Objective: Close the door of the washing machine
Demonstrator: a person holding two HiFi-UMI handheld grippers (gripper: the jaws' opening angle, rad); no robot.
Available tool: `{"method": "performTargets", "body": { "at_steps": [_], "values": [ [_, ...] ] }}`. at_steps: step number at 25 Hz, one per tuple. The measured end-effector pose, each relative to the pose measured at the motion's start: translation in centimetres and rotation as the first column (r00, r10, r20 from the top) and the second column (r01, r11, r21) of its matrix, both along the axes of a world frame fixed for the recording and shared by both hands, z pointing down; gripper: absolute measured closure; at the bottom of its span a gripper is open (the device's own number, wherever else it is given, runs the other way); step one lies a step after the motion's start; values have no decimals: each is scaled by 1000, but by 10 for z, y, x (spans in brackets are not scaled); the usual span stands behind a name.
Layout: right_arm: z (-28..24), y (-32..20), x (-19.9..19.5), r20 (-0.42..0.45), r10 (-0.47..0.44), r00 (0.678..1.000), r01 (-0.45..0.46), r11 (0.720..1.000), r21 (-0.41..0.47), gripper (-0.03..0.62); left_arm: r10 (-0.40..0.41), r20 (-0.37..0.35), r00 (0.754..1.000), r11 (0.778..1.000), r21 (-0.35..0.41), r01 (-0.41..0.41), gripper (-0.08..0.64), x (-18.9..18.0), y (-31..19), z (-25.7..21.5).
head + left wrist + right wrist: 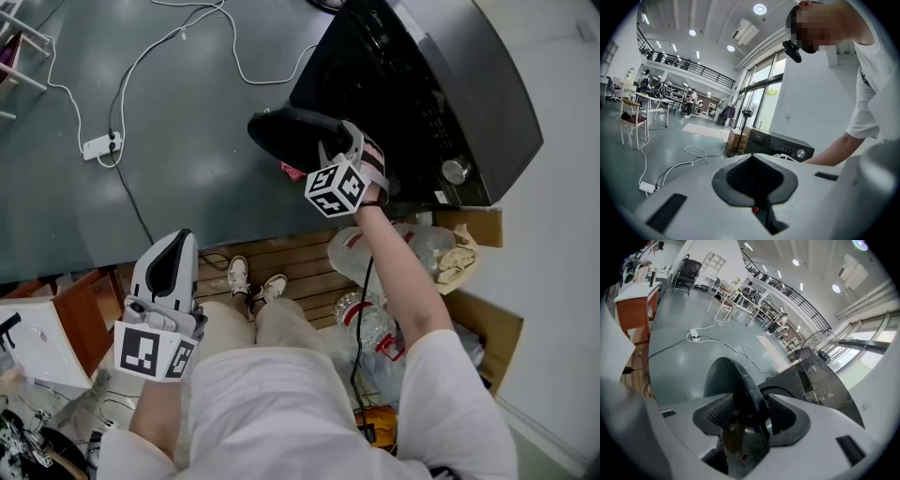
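The black washing machine (441, 84) stands at the upper right of the head view, its round dark door (281, 131) swung out to the left. My right gripper (330, 150) reaches down onto the door's edge. In the right gripper view the door's rim (736, 376) runs between the two pads, and the right gripper (747, 413) is shut on it, with the washing machine's front (815, 380) behind. My left gripper (176, 246) hangs low at the left, away from the machine, shut and holding nothing. In the left gripper view the washing machine (780, 146) shows beyond the left gripper (754, 180).
A white cable with a power strip (98, 145) lies on the grey floor left of the door. Plastic bags and bottles (375, 319) and a cardboard box (487, 328) crowd the floor beside the machine. A brown cabinet (84, 319) stands at the lower left.
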State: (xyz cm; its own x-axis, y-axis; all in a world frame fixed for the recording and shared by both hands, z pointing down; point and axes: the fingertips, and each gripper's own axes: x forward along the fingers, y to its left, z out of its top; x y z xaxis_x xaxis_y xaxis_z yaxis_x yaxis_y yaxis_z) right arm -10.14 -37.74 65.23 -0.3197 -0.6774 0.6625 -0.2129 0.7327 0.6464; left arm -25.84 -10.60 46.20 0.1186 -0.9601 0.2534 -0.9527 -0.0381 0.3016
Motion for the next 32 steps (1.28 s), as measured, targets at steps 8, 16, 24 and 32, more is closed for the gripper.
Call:
{"method": "performTargets", "body": {
  "at_steps": [8,16,24,32],
  "values": [
    [1,-41,4,-17,80,997,-80,997,-14,359,16,22,1000,999,29,-17,555,1,-23,2],
    [3,-77,17,-199,34,979,-13,995,103,367,11,5,1000,1000,12,-11,555,1,-14,13],
    [41,-45,32,-459,-167,873,261,953,151,495,22,-17,1000,1000,1,-22,555,5,-11,23],
    [57,-87,82,-519,-42,854,131,982,136,548,21,-19,1000,999,-25,-21,555,5,-7,32]
  ]
}}
